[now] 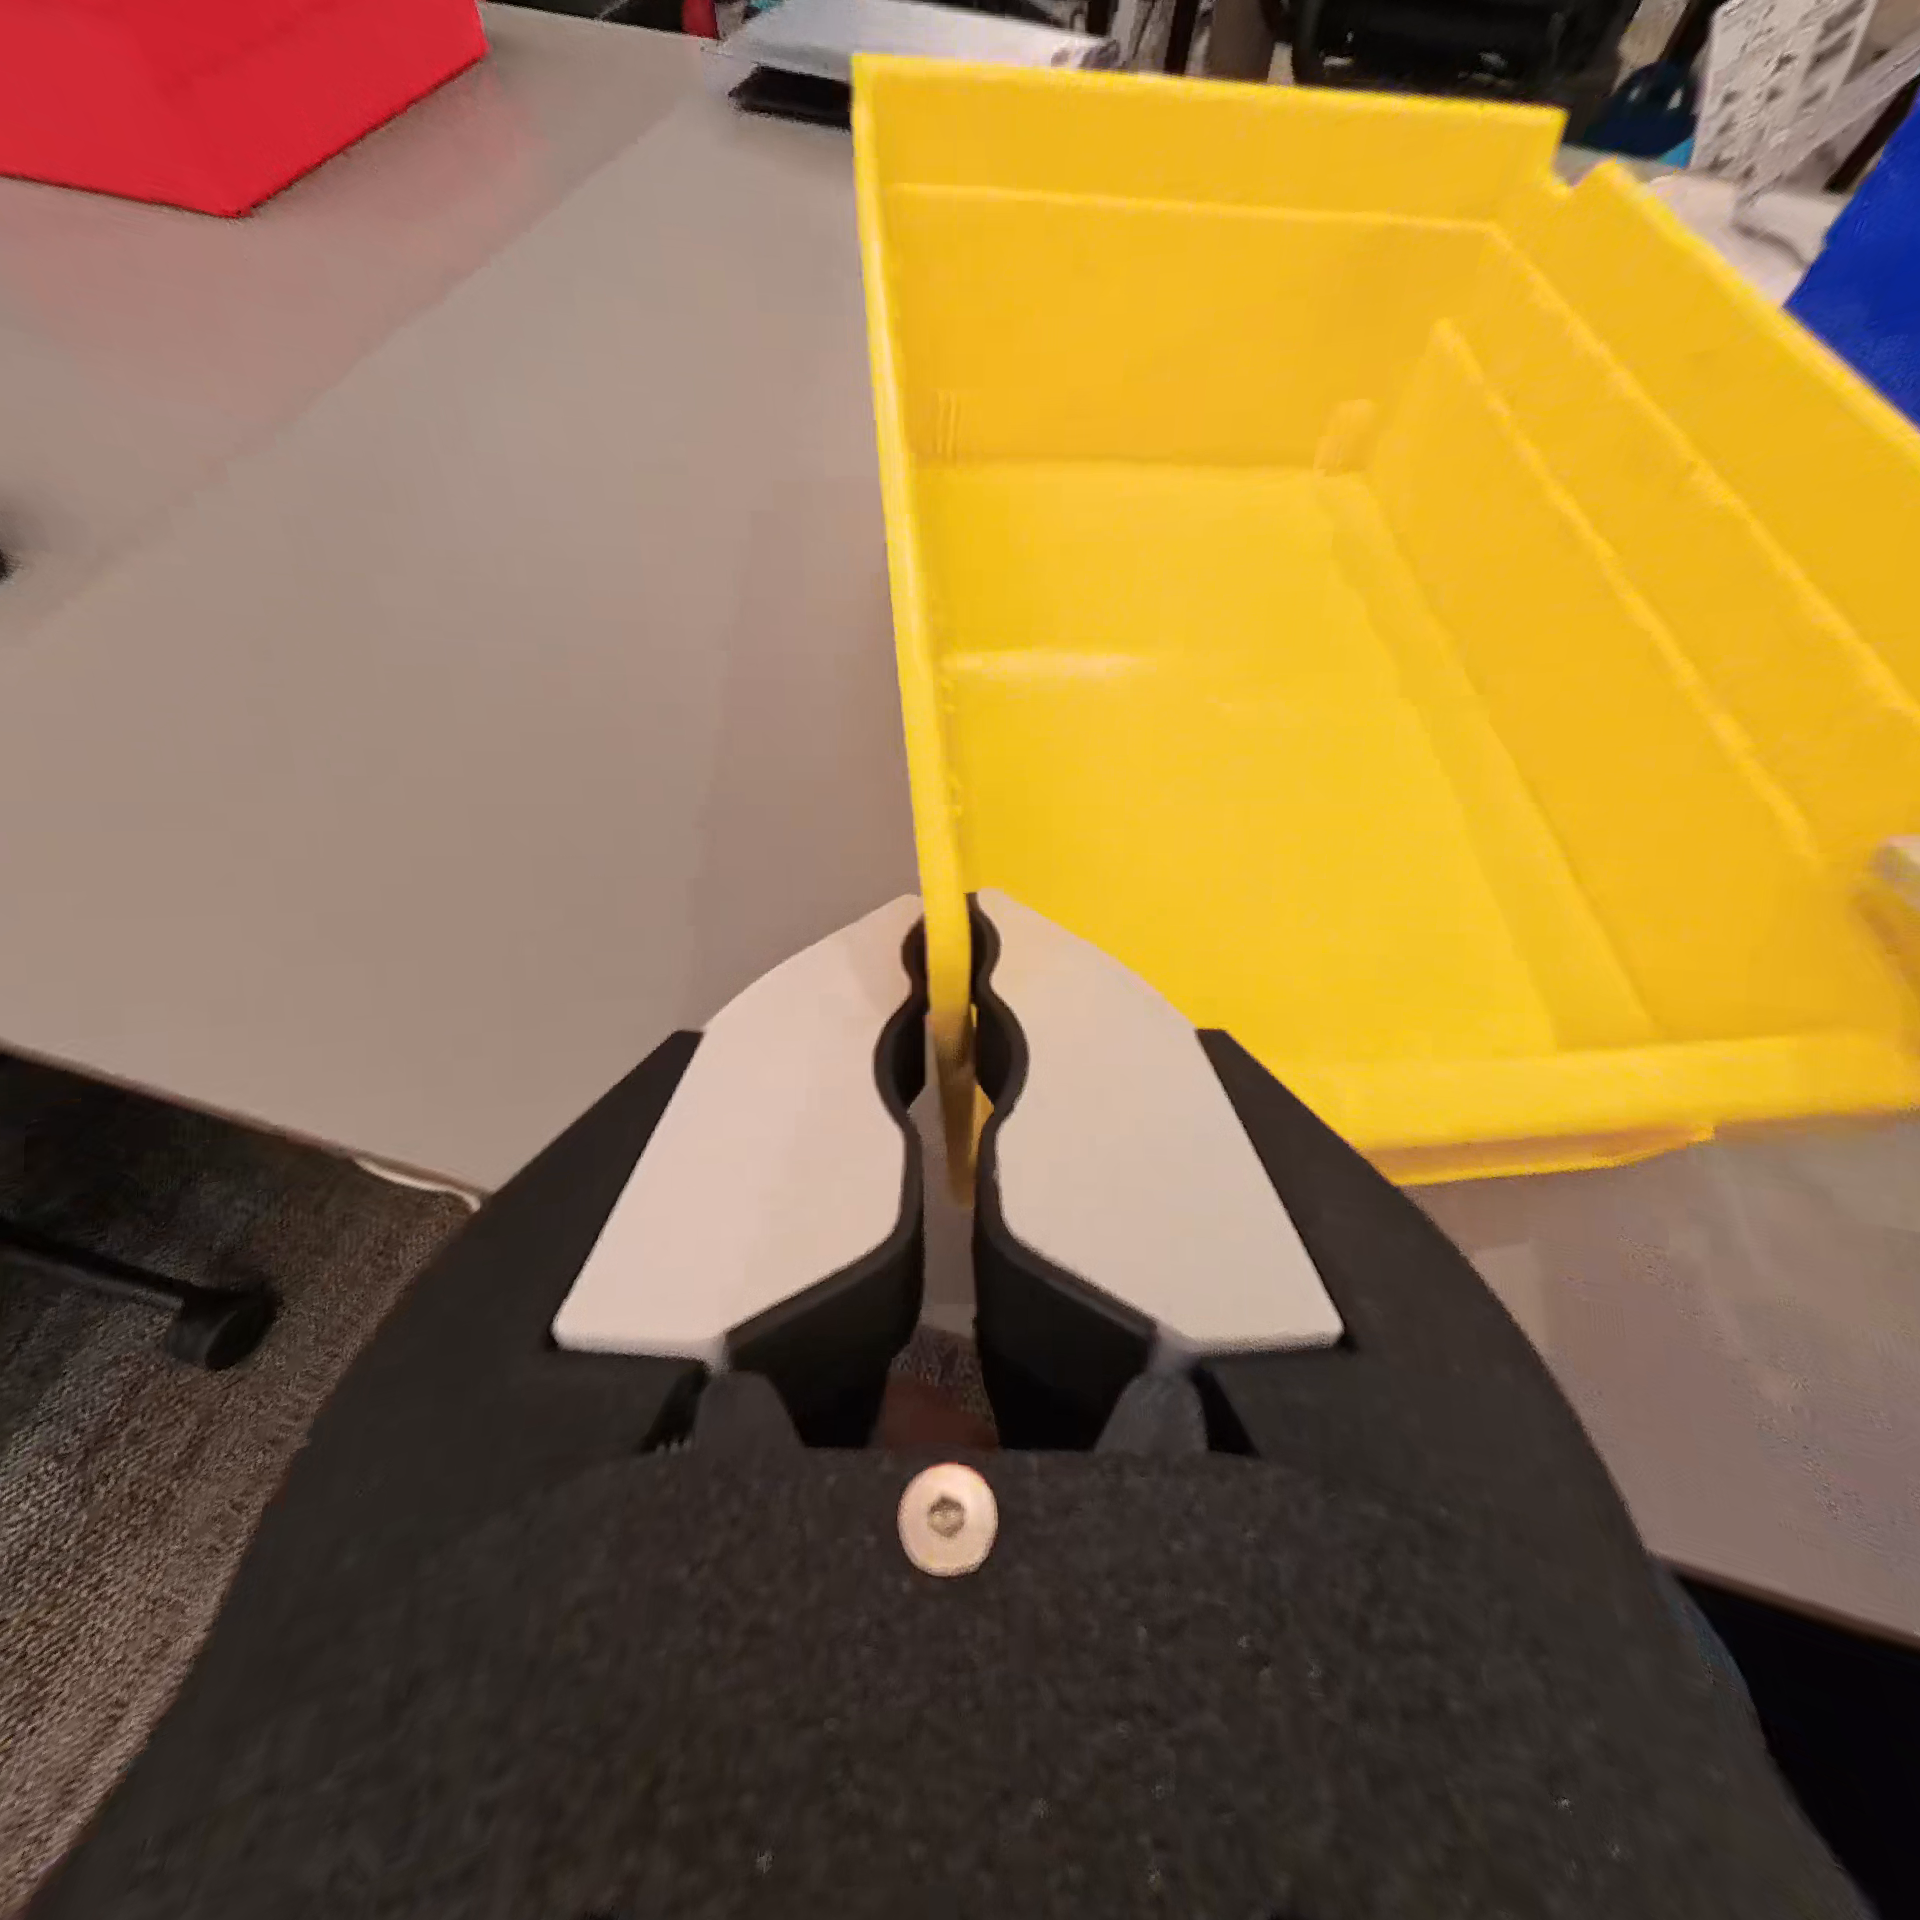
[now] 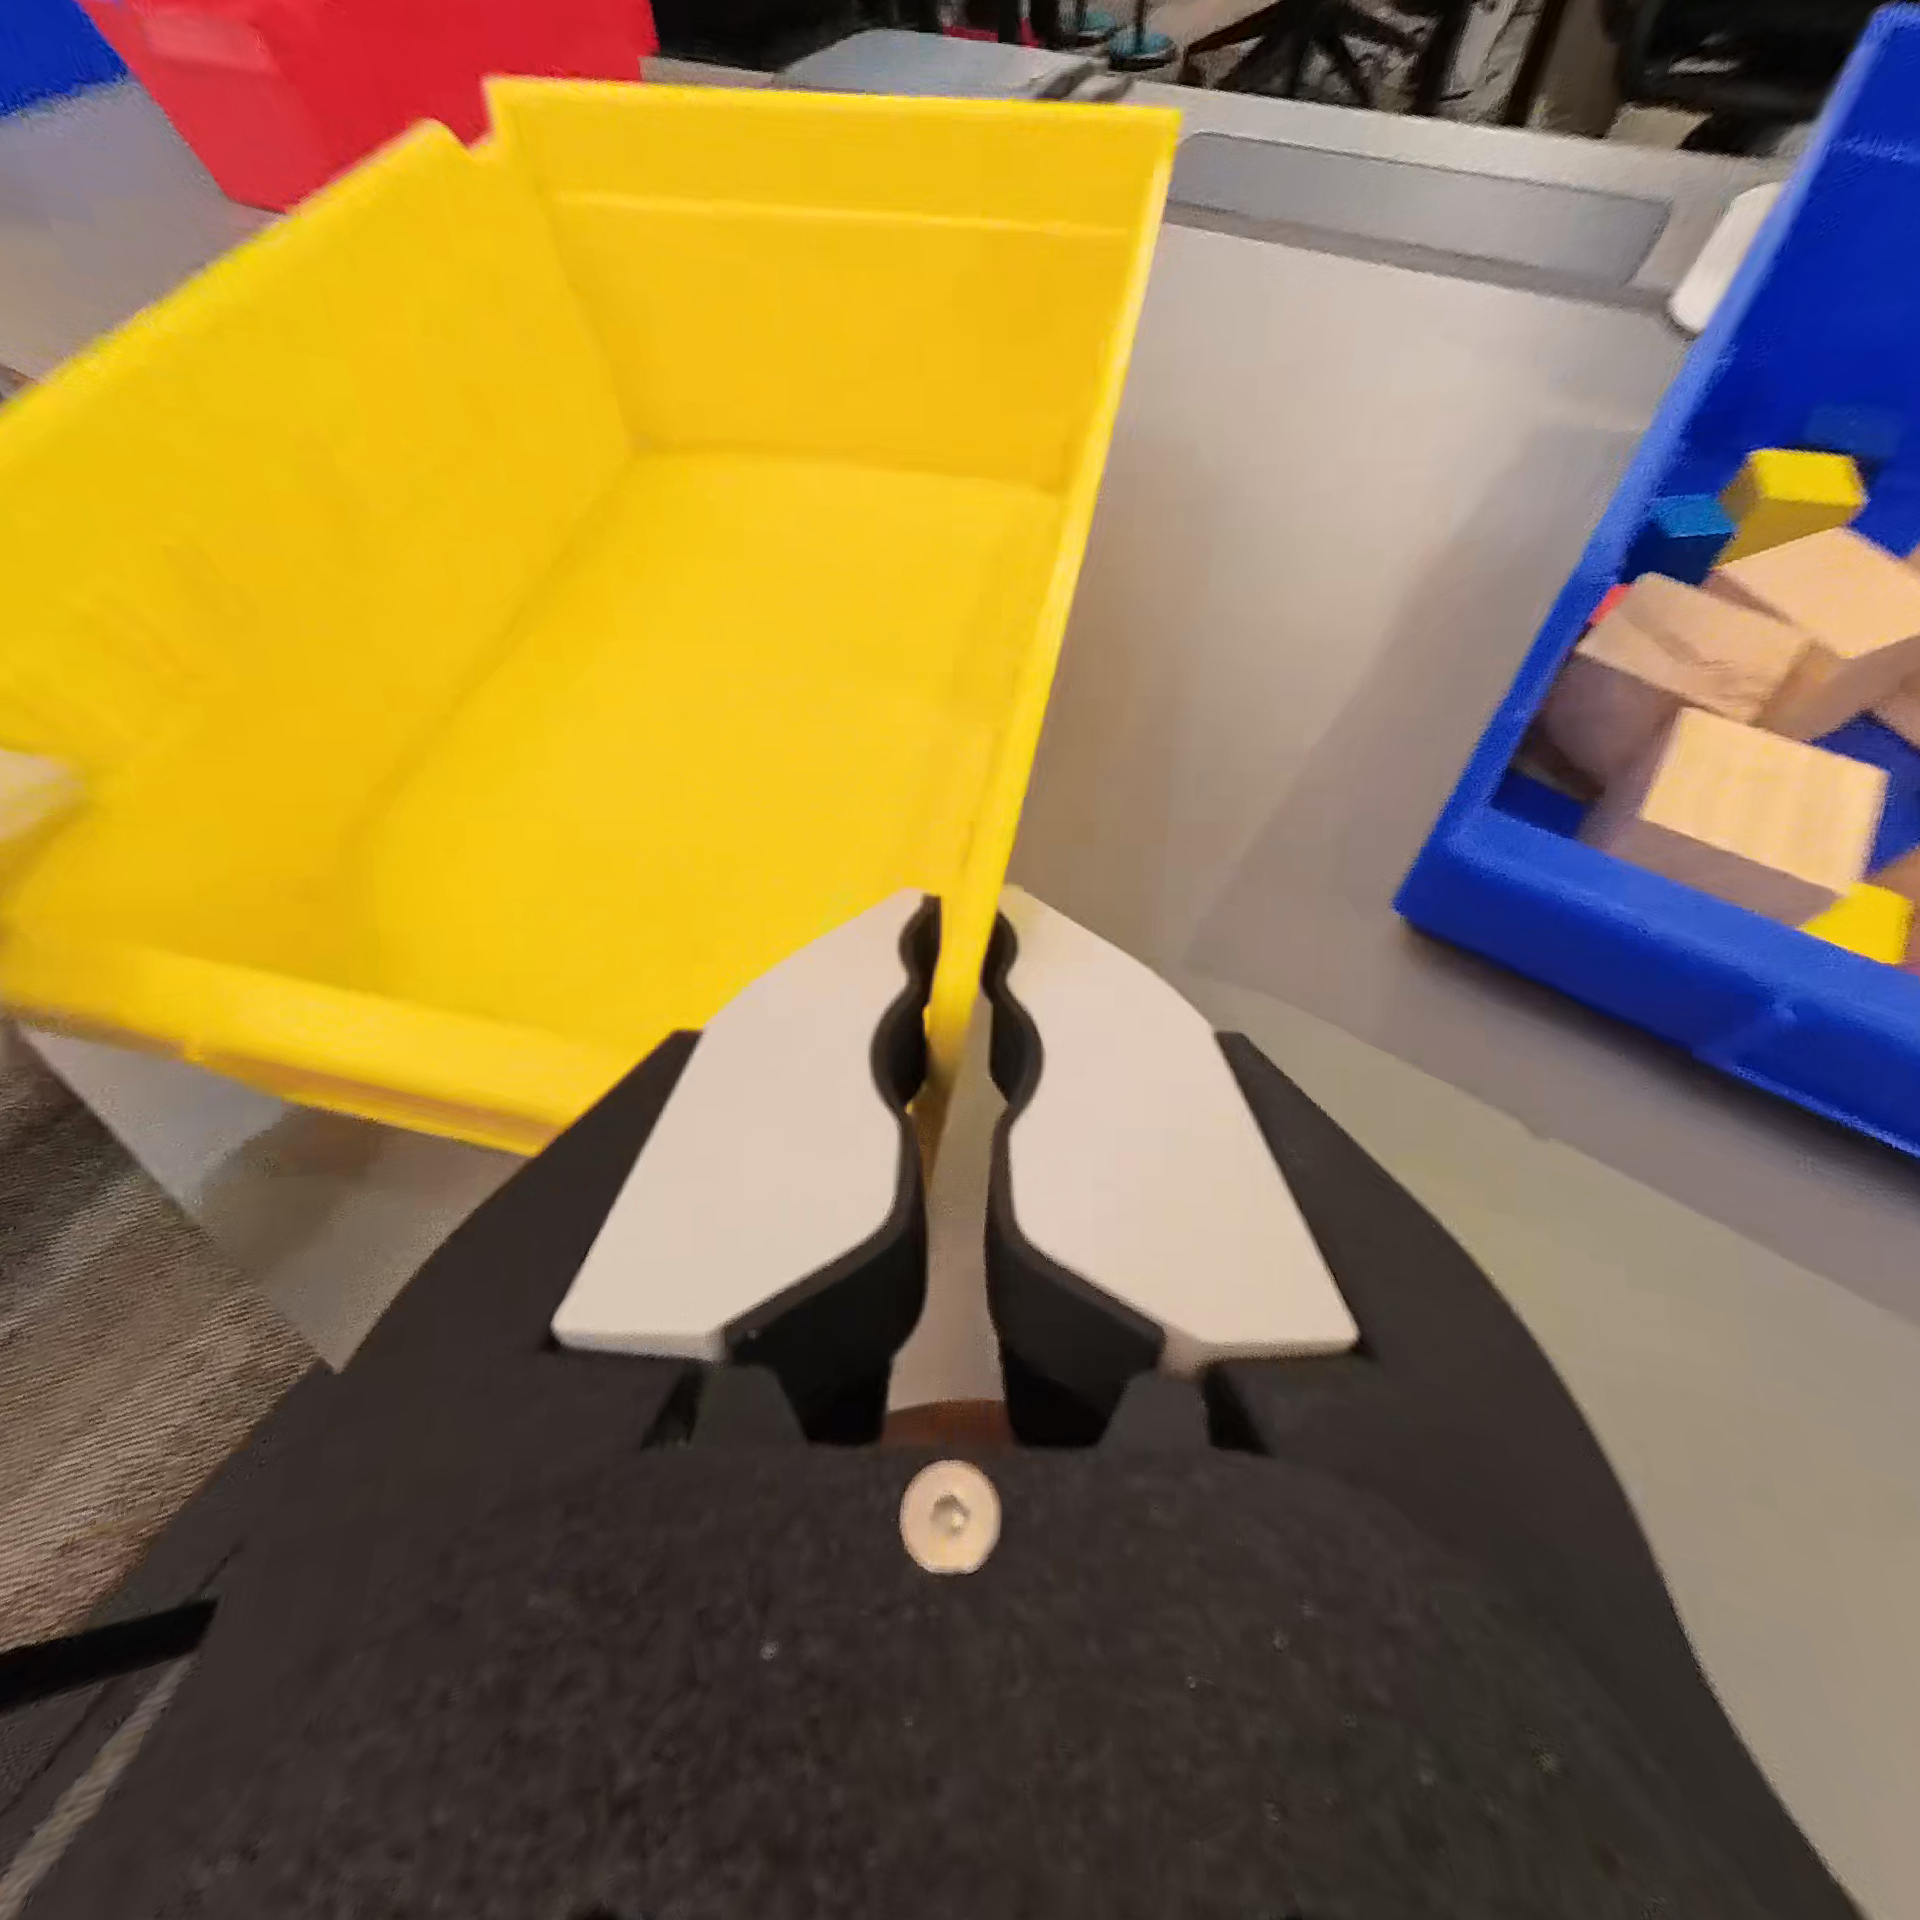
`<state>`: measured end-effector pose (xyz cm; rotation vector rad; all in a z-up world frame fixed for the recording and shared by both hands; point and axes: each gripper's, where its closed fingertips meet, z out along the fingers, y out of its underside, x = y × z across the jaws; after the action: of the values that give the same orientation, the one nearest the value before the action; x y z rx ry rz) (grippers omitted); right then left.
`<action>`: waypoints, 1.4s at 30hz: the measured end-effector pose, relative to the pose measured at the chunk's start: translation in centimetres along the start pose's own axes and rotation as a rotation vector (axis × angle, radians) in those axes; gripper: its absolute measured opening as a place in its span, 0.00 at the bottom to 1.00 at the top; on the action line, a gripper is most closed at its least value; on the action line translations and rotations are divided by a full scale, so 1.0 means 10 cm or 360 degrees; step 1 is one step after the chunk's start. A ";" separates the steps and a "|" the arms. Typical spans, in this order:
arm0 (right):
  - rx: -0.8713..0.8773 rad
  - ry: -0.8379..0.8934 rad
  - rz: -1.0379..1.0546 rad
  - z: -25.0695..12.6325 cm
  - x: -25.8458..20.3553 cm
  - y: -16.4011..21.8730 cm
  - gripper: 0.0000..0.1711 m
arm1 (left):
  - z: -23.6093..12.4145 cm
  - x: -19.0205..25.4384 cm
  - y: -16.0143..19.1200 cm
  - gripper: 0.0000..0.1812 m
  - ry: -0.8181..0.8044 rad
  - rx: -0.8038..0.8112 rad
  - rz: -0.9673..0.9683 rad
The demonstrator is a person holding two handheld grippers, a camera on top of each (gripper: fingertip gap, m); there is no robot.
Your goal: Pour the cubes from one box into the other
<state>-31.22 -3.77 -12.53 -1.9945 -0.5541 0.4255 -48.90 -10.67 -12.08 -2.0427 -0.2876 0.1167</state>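
Now, through the left wrist view, we see our left gripper (image 1: pixel 951 914) pinched narrow on the left side wall of the yellow box (image 1: pixel 1247 665), one finger on each face of the thin wall. We see bare yellow floor and stepped ribs inside it, with no cubes showing. The box sits tilted over the grey table (image 1: pixel 436 623), near its front edge, and we cannot tell whether its base touches the surface. A red box (image 1: pixel 208 94) stands well apart at the far left, and a sliver of the blue box (image 1: pixel 1870 270) shows at the right edge. Below the table edge lies grey carpet (image 1: pixel 135 1351).

Through the right wrist view, we see our right gripper (image 2: pixel 961 909) clamped the same way on the yellow box's (image 2: pixel 623 623) right side wall, fingers close together with the wall between them. Its inside again shows only bare floor. To the right, apart from it on the table (image 2: pixel 1299 520), the blue box (image 2: pixel 1662 956) holds the cubes (image 2: pixel 1756 800): several pale wooden ones heaped with a yellow one and a blue one. The red box (image 2: pixel 343 94) stands behind the yellow one, at the far left.
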 end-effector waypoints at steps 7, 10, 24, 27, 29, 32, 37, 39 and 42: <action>0.0363 0.0200 0.0013 -0.71 0.48 -0.71 0.02 | -0.43 0.61 -0.73 0.02 0.0082 0.0329 0.0196; 0.0513 0.0377 -0.0017 -1.24 1.04 -1.17 0.02 | -0.54 1.28 -1.19 0.02 0.0243 0.0478 0.0265; 0.0452 0.0854 0.0111 -2.82 4.80 -0.35 0.03 | -0.24 5.51 -0.88 0.02 0.0753 0.0376 0.0373; 0.0361 0.0823 0.0272 -2.81 5.28 0.22 0.02 | -0.14 6.00 -0.49 0.02 0.0730 0.0295 0.0434; 0.0293 0.0783 0.0352 -2.79 5.45 0.53 0.03 | -0.07 6.19 -0.26 0.02 0.0752 0.0222 0.0465; 0.0119 0.0789 0.0306 -2.76 5.58 0.82 0.03 | 0.09 6.34 0.10 0.02 0.0791 0.0059 0.0480; 0.0178 0.0686 0.0455 -2.57 5.71 0.92 0.02 | 0.13 6.36 0.35 0.06 0.0847 0.0052 0.0513; 0.0157 0.0716 0.0432 -2.57 5.72 0.92 0.02 | 0.10 6.35 0.36 0.07 0.0899 0.0010 0.0514; 0.0128 0.0846 0.0399 -2.63 5.71 0.88 0.05 | 0.02 6.28 0.27 0.12 0.1012 -0.0032 0.0489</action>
<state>31.72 4.74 -12.03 -1.9971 0.0451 0.0531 12.17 4.17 -11.99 -2.0174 0.4217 -0.3455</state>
